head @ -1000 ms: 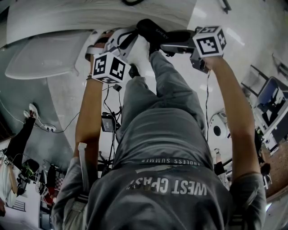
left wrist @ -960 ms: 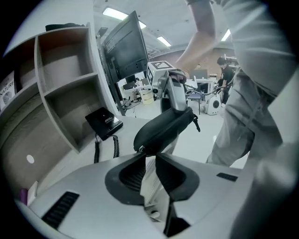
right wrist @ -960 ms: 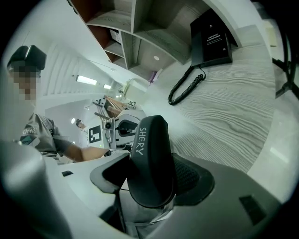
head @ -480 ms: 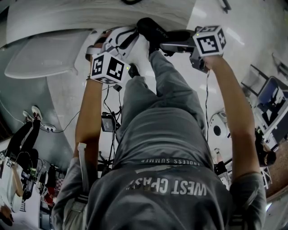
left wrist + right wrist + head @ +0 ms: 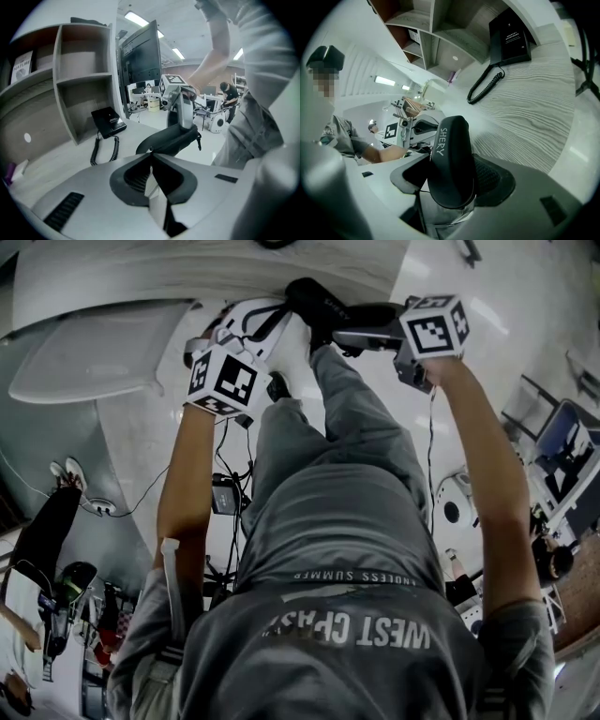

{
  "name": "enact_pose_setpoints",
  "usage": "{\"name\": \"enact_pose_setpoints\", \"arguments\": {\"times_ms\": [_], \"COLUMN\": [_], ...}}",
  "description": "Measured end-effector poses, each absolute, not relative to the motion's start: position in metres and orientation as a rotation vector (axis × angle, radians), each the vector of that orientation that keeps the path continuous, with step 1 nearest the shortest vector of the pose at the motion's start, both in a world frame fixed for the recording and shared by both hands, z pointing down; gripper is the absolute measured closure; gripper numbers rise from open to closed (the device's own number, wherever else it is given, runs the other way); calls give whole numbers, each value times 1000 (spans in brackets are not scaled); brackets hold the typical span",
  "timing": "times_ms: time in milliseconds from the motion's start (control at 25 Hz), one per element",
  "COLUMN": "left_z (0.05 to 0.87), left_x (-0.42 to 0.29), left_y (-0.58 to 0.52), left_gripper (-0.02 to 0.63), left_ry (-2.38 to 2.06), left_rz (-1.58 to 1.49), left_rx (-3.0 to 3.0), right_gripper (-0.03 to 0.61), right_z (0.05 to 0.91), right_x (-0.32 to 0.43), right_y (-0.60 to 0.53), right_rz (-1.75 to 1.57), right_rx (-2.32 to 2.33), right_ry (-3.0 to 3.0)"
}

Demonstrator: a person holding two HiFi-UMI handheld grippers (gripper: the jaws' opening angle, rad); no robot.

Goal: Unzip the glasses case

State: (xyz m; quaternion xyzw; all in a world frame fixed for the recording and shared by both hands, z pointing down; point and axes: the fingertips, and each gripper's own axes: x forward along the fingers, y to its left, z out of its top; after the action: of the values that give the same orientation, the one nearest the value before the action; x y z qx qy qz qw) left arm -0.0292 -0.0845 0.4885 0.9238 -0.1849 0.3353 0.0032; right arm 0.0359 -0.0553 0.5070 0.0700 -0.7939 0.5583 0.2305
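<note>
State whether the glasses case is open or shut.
Shut: the glasses case, held in the right tool, shows no gap between its halves in either gripper view.

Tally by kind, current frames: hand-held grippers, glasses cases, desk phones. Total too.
Hand-held gripper: 2 (left hand-held gripper, right hand-held gripper)
Case: 1
Phone: 1
Total: 4

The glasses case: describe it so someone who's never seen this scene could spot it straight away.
By the wood-grain desk with the black corded phone, the right gripper holds one thing between its jaws. That is the glasses case: a dark, smooth, oblong shell, rounded unlike the flat phone and marked SHERY in pale letters.
</note>
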Motion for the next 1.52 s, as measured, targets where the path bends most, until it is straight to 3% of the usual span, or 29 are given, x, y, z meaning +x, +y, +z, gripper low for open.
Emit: {"name": "enact_pose_setpoints", "arguments": {"times_ms": [80,240,560,760,840,1000,1520], "left_z": [491,493,494,505,507,500,497], "left_x": [-29,-32,-36,-39,-40,-38,-41], "left_y": [-83,-84,-91,-77,-74,-75,-77], "left_gripper": [605,486,480,449,463,577,615], "left_ry": [-562,-601,-626,-441,-383,-382,-457], "left_rz": [1008,948,828,1052,1111,1136,1183], "left_rx": [2856,2804,2718,2821,2848,2905,2941], "right_gripper": [287,287,287,285,285,285,285], "right_z": [508,510,509,505,502,500,509], "right_x": [36,36,36,37,37,36,38], "right_y": [-55,-55,-54,-45,-43,-46,-45], "right_rz": [1537,1539,1499,1396,1387,1402,1430], "right_rx": [200,207,189,93,65,67,107], "right_ry": [-2182,-2187,-2197,-2199,-2200,-2201,-2166]}}
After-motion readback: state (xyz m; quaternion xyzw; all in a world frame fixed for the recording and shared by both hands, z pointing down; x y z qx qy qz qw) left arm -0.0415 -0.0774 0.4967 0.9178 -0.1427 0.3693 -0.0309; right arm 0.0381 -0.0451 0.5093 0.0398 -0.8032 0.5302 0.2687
